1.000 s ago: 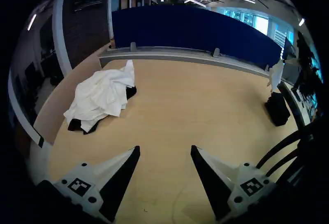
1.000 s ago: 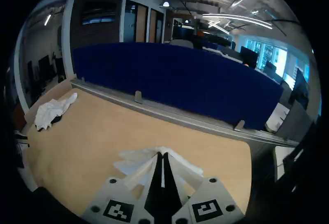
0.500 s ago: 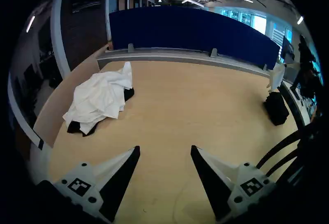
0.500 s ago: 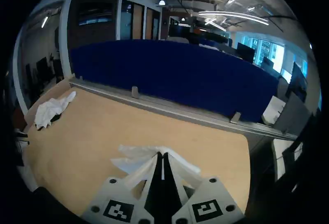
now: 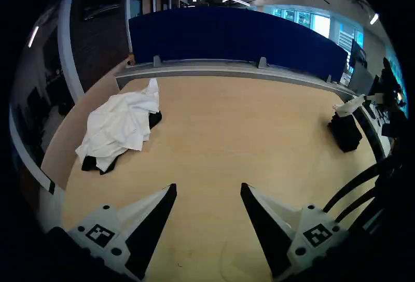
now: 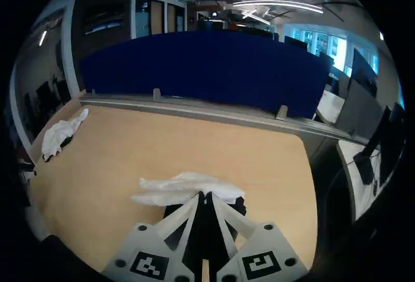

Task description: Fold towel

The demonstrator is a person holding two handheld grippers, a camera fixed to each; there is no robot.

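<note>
White cloth towel (image 6: 187, 188) is pinched between the right gripper (image 6: 206, 194) jaws, over the pale wooden counter (image 5: 233, 116), presumably for spreading. Left gripper (image 5: 207, 186) jaws gape, ready for a corner.

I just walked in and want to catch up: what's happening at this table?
A person is working with two handheld grippers. The right gripper is shut on a white towel over a black block near the edge of the table. The left gripper hangs open above bare wood, with a towel pile off to its left.
</note>
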